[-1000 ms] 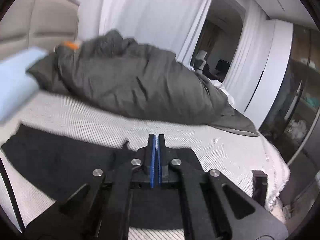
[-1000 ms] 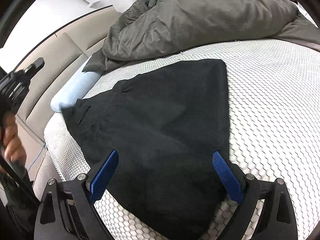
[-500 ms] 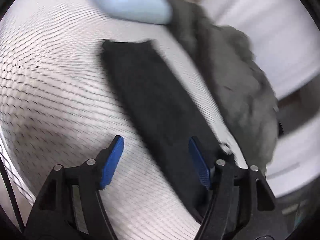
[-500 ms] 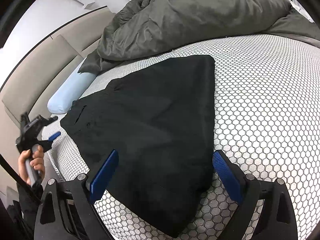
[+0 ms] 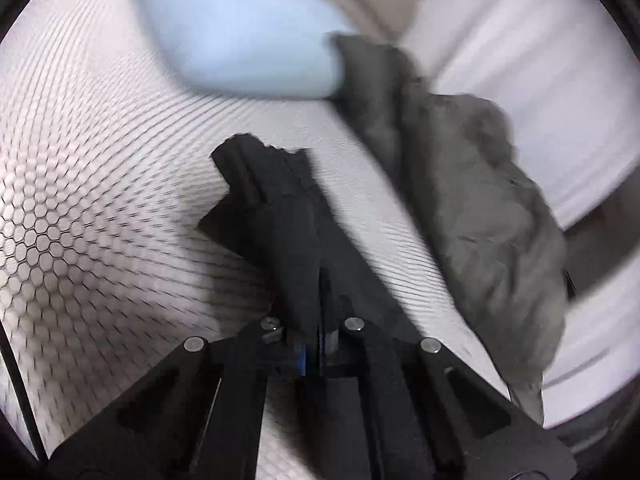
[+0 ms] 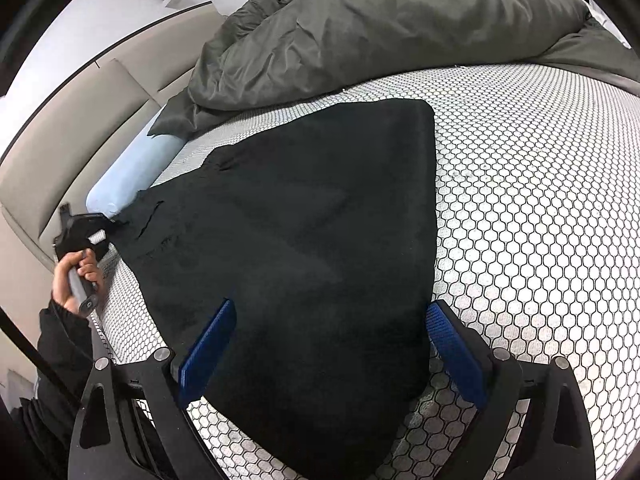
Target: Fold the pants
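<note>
Closing left gripper [image 5: 314,344] on pants [image 5: 280,216]

Black right tool [image 6: 328,352] with blue ribbed pads [image 6: 206,350], silver screws; black sleeve [image 6: 64,344].

Your left wrist view is smeared with motion blur: the pale blue pillow [image 5: 240,32] and grey duvet [image 5: 480,208] lose their edges. Your right wrist view is sharp and evenly, softly lit. Both bend strongly at the rim, with dark vignetted corners.
</note>
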A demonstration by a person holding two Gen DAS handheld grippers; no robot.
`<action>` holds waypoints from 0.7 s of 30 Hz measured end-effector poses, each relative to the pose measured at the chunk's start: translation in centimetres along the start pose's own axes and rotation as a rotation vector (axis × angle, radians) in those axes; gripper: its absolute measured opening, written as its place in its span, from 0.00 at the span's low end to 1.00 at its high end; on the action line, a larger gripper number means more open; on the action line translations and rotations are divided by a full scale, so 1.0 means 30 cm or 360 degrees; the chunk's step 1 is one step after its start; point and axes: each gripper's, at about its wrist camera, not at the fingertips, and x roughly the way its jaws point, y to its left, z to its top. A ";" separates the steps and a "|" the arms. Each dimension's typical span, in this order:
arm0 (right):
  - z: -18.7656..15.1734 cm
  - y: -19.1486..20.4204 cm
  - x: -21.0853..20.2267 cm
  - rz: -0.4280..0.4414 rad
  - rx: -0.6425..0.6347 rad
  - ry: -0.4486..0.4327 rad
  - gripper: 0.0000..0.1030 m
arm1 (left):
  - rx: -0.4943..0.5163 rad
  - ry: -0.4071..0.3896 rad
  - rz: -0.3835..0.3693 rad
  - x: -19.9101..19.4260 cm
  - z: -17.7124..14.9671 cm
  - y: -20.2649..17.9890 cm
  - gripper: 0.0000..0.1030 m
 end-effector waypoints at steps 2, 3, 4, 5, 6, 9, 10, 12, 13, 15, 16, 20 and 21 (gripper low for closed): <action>0.006 -0.004 0.006 0.0002 -0.0004 0.0002 0.95 | 0.0126 -0.0019 -0.0115 -0.066 -0.037 -0.137 0.00; 0.008 -0.005 0.006 0.0003 0.0000 -0.0003 0.95 | 0.0211 -0.0019 -0.0180 -0.106 -0.067 -0.216 0.00; 0.015 -0.007 0.008 0.0006 -0.0006 -0.0002 0.95 | 0.0297 -0.0010 -0.0245 -0.122 -0.101 -0.308 0.00; 0.016 -0.006 0.009 0.0008 -0.0006 -0.0004 0.95 | 0.0391 0.0008 -0.0318 -0.163 -0.150 -0.392 0.00; 0.018 -0.005 0.010 0.0010 -0.0005 -0.0006 0.95 | 0.0481 0.0040 -0.0388 -0.192 -0.198 -0.463 0.00; 0.017 -0.011 0.009 0.0015 0.0001 -0.0010 0.95 | 0.0707 0.0230 -0.0621 -0.236 -0.396 -0.666 0.01; 0.013 -0.016 0.005 0.0016 0.0008 -0.0015 0.95 | 0.0791 0.0317 -0.0670 -0.235 -0.476 -0.718 0.01; 0.009 -0.028 0.002 0.0009 0.0021 -0.0018 0.95 | 0.0992 0.0586 -0.0756 -0.203 -0.650 -0.793 0.05; 0.008 -0.033 0.000 0.0008 0.0027 -0.0018 0.95 | 0.1051 0.0690 -0.0785 -0.189 -0.703 -0.801 0.08; 0.001 -0.049 -0.006 0.0005 0.0039 -0.0019 0.95 | 0.1082 0.0826 -0.0803 -0.175 -0.770 -0.770 0.15; 0.000 -0.054 -0.009 0.0004 0.0044 -0.0019 0.95 | 0.1053 0.0847 -0.0821 -0.174 -0.770 -0.741 0.16; -0.006 -0.067 -0.015 0.0014 0.0043 0.0000 0.95 | 0.0928 0.0850 -0.0868 -0.202 -0.678 -0.633 0.44; -0.006 -0.064 -0.018 0.0003 0.0035 0.0003 0.95 | 0.0912 0.0803 -0.0868 -0.218 -0.651 -0.610 0.55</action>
